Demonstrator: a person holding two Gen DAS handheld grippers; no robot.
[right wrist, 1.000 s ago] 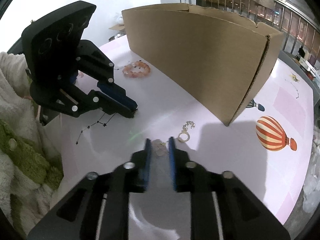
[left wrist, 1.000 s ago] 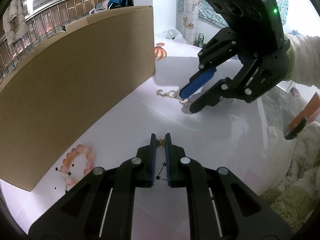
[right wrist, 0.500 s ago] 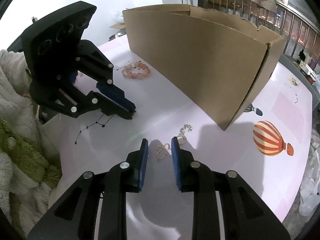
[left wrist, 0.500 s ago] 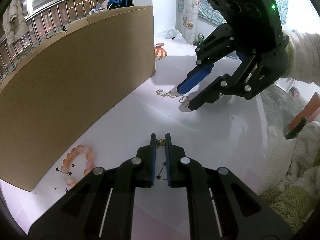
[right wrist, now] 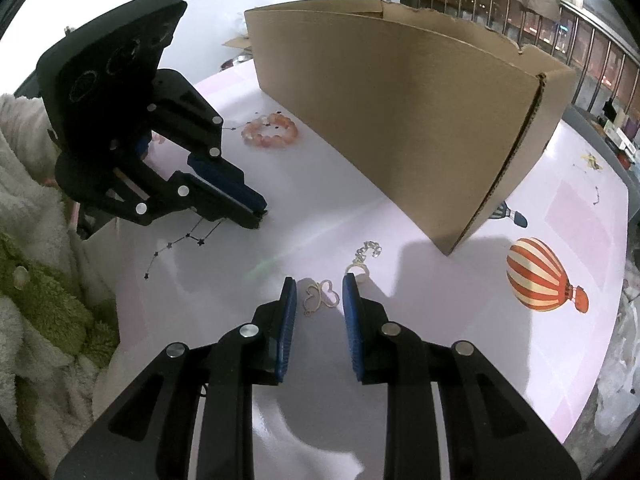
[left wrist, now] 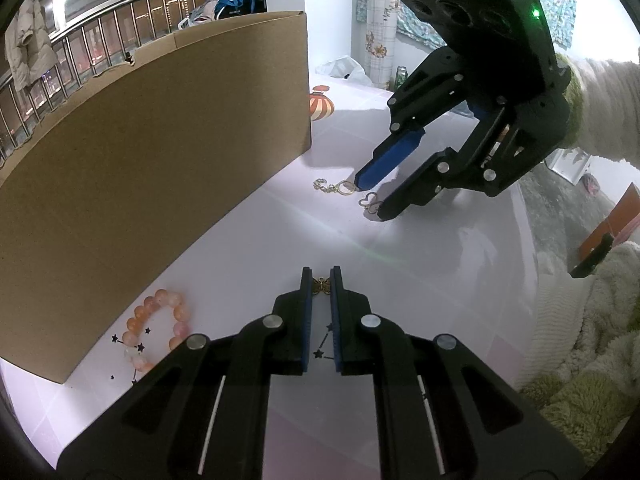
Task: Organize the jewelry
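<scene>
A small gold butterfly charm (left wrist: 321, 285) sits pinched between the tips of the left tool (left wrist: 320, 286), whose jaws are nearly closed on it just above the worktop (left wrist: 420, 264). A heart-shaped gold pendant (right wrist: 320, 298) lies flat on the worktop between the parted jaws of the right tool (right wrist: 319, 300), untouched by either pad. Just beyond lies a gold ring with a short chain (right wrist: 362, 258), near the corner of a cardboard box (right wrist: 400, 120). A pink bead bracelet (left wrist: 154, 328) rests beside the box.

Peach bead bracelet (left wrist: 154, 330), brown cardboard box (left wrist: 152, 168).
</scene>
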